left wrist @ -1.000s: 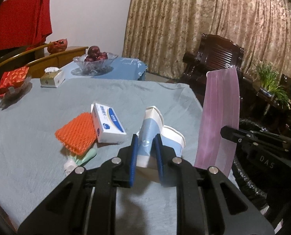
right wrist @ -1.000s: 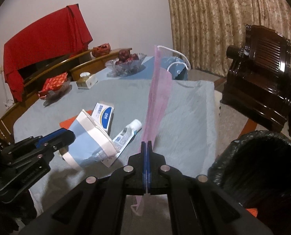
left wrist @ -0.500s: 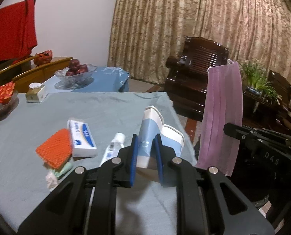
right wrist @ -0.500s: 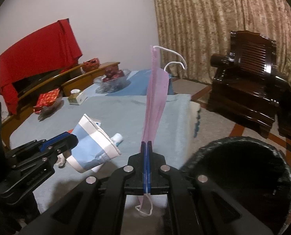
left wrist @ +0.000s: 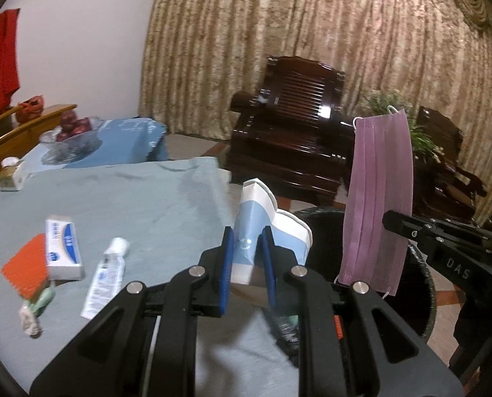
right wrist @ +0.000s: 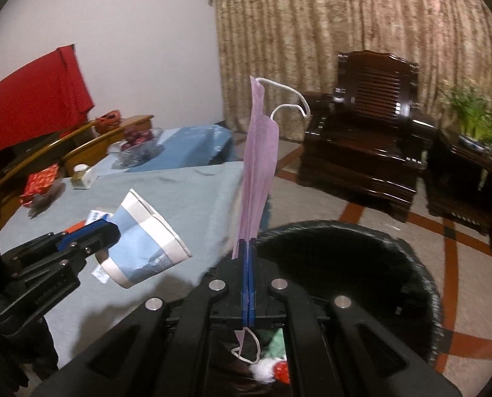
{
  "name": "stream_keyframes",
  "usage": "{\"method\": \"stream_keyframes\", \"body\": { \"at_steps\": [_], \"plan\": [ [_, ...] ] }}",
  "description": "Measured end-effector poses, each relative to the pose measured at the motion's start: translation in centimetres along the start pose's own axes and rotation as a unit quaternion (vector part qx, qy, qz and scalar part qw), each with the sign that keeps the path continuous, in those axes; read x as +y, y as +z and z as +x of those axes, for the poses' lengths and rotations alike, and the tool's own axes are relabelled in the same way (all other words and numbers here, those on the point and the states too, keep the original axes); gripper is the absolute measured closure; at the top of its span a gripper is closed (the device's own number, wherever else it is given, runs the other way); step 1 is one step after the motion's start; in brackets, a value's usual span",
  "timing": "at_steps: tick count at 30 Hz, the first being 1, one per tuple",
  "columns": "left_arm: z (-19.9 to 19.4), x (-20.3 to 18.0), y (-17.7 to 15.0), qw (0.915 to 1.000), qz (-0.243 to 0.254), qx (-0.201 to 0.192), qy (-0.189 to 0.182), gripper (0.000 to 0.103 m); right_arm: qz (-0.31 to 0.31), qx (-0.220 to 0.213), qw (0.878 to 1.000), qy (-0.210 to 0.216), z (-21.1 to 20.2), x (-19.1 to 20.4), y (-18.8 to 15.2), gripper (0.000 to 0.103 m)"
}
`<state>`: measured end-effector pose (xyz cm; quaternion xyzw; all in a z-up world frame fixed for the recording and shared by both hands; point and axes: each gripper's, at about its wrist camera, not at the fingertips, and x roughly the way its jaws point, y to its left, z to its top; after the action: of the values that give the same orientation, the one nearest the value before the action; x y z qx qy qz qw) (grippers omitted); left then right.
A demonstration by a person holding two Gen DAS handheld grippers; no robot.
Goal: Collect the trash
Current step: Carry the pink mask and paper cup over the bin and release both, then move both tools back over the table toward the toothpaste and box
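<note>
Our right tongs, pinching the upright mask, sit over the bin; left tongs, pinching the cup, sit just counter-side of it.

open mouth of the black bin unobstructed just beyond the table edge; armchair stands well behind.

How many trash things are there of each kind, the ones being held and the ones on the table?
Paper cup: 1, held in the left gripper
Face mask: 1, held in the right gripper
Box: 1, on the table
Tube: 1, on the table
Orange foam net: 1, on the table
Total: 5
</note>
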<state>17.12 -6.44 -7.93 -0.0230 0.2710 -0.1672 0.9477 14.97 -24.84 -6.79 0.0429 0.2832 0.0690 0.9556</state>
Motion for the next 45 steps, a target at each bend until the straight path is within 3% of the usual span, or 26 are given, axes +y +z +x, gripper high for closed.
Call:
{"method": "stream_keyframes", "body": {
  "at_steps": [17,21,24,27,30,34,40,45],
  "plan": [
    [6.2,-7.5,-1.8,0.9967,0.039,0.045,-0.056,0.086,0.053,0.042,0.995,-0.074,0.2,-7.7,-3.8,0.102],
    [7.2,-8.0,-2.2,0.9948,0.041,0.061,-0.071,0.083,0.057,0.05,0.993,-0.087,0.3,-8.4,-4.5,0.097],
    [7.5,-8.0,-2.5,0.9939,0.04,0.069,-0.076,0.066,0.061,0.056,0.992,-0.094,0.4,-8.9,-4.7,0.084],
    [7.5,-7.6,-2.8,0.9936,0.042,0.075,-0.074,0.061,0.065,0.059,0.991,-0.1,0.3,-9.3,-5.0,0.069],
    [7.2,-7.1,-3.1,0.9943,0.038,0.073,-0.068,0.048,0.066,0.058,0.99,-0.108,0.1,-8.8,-5.3,0.034],
    [5.9,-5.4,-3.1,0.9965,0.03,0.059,-0.051,0.026,0.06,0.053,0.992,-0.097,0.0,-8.1,-5.2,0.012],
    [3.3,-2.0,-2.4,0.999,0.019,0.036,-0.017,0.014,0.049,0.036,0.996,-0.069,0.2,-5.6,-4.4,0.008],
    [0.9,1.9,-1.9,0.9996,0.0,0.022,0.018,0.013,0.034,0.027,0.998,-0.041,0.9,-2.5,-3.4,0.007]
  ]
}}
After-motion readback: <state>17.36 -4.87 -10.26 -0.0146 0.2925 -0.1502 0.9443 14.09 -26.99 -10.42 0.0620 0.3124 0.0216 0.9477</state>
